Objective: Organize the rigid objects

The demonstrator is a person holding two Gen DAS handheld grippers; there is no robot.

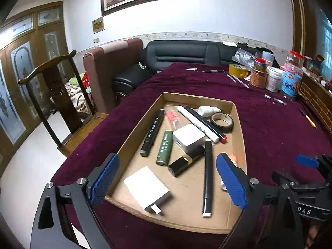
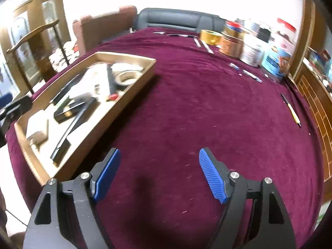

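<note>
The shallow brown cardboard tray (image 1: 199, 98) lies on the surface, and nearly all the rigid things sit inside it. Nearest the left gripper (image 1: 168, 181) are a long black marker with a white end cap (image 1: 208, 176) and a flat white plug-in charger (image 1: 147, 187). The marker's long axis runs almost straight away from the jaws, near the tray's right wall; the charger lies toward the tray's near left corner, prongs pointing at the camera. Further into the tray lie a glossy black-and-gold lipstick tube (image 1: 185, 162), a matte green lighter (image 1: 164, 148), a white square adapter (image 1: 188, 138), a second black marker (image 1: 152, 132) along the tray's left side, a white pen and a black pencil side by side, and a black tape roll (image 1: 222, 122) by the tray's far right corner. All are hard, smooth plastic or metal, mostly slim cylinders and flat blocks.

The left gripper hangs over the tray's near edge, its ribbed blue jaws spread wide and holding nothing. It is plainly the nearer one to the tray. The right gripper (image 2: 159, 174) hovers to the tray's right, over bare wine-red velvet cloth (image 2: 207, 114), jaws likewise wide and empty. A loose yellow-and-black pencil (image 2: 290, 110) lies well right of the tray, so it probably falls to the right gripper.
</note>
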